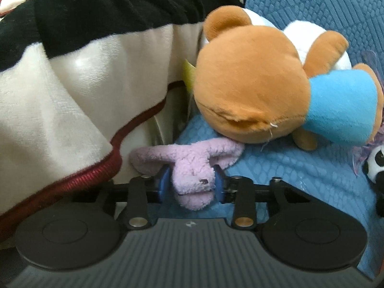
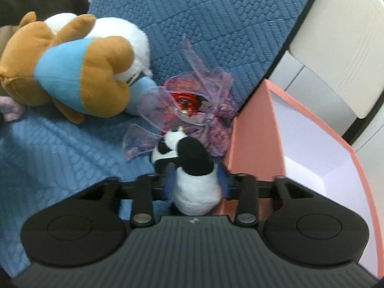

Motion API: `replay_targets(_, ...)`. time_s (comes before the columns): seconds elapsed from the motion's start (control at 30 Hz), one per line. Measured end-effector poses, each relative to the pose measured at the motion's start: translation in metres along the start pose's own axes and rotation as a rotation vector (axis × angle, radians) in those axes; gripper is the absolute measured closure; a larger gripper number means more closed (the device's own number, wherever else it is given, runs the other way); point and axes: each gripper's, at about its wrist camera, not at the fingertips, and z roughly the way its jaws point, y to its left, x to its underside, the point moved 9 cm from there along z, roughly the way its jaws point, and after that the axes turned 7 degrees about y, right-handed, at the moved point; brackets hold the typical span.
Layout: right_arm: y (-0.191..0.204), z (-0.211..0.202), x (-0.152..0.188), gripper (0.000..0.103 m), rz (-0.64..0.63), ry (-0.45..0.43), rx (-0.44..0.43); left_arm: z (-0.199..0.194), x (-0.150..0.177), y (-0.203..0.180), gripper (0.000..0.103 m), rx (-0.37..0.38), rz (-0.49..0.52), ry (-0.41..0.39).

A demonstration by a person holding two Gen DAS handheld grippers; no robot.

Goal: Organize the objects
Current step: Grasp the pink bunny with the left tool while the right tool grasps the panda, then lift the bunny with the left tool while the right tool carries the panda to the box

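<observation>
- While the left gripper [image 1: 192, 186] pinches the lilac plush [image 1: 192, 168] low on the blue quilt [image 1: 300, 168], jaws narrowed onto it, its far end lies under the brown bear [image 1: 252, 88]; I'd draw it out slowly.
- Seen from the right wrist, the right gripper [image 2: 195, 183] clamps the panda [image 2: 189, 168] beside the pink box [image 2: 254, 129]; lifting over the wall before release seems wise.
</observation>
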Motion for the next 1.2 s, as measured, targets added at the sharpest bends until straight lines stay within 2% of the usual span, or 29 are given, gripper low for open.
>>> replay_targets(0.13,0.0,-0.008,0.001,0.07,0.012,-0.01,-0.01,-0.004,0.002,0.0,0.067,0.024,-0.01,-0.014)
replay_targets(0.3,0.003,-0.031,0.007,0.07,0.047,-0.019,-0.067,-0.019,0.01,-0.009,0.067,0.106,0.005,-0.025)
replay_targets(0.47,0.01,-0.056,0.027,0.07,0.126,0.006,-0.15,-0.035,0.027,-0.024,0.067,0.203,0.039,-0.026)
replay_targets(0.57,0.019,-0.069,0.04,0.07,0.192,0.052,-0.225,-0.043,0.04,-0.038,0.067,0.258,0.075,-0.022)
replay_targets(0.67,0.03,-0.078,0.044,0.067,0.186,0.054,-0.272,-0.05,0.054,-0.046,0.067,0.307,0.106,-0.006)
replay_targets(0.7,0.033,-0.079,0.043,0.066,0.169,0.052,-0.276,-0.051,0.058,-0.048,0.067,0.319,0.115,0.001)
replay_targets(0.8,0.036,-0.077,0.042,0.055,0.142,0.047,-0.293,-0.051,0.066,-0.054,0.067,0.333,0.139,0.021)
replay_targets(0.87,0.037,-0.071,0.042,0.039,0.126,0.051,-0.292,-0.047,0.069,-0.055,0.067,0.343,0.142,0.042)
replay_targets(0.93,0.036,-0.061,0.042,0.033,0.1,0.063,-0.262,-0.046,0.071,-0.053,0.066,0.358,0.13,0.062)
replay_targets(1.03,0.035,-0.047,0.044,0.033,0.077,0.076,-0.206,-0.04,0.071,-0.052,0.058,0.394,0.112,0.097)
replay_targets(1.2,0.038,-0.029,0.045,0.033,0.057,0.092,-0.196,-0.04,0.066,-0.053,0.058,0.41,0.115,0.095)
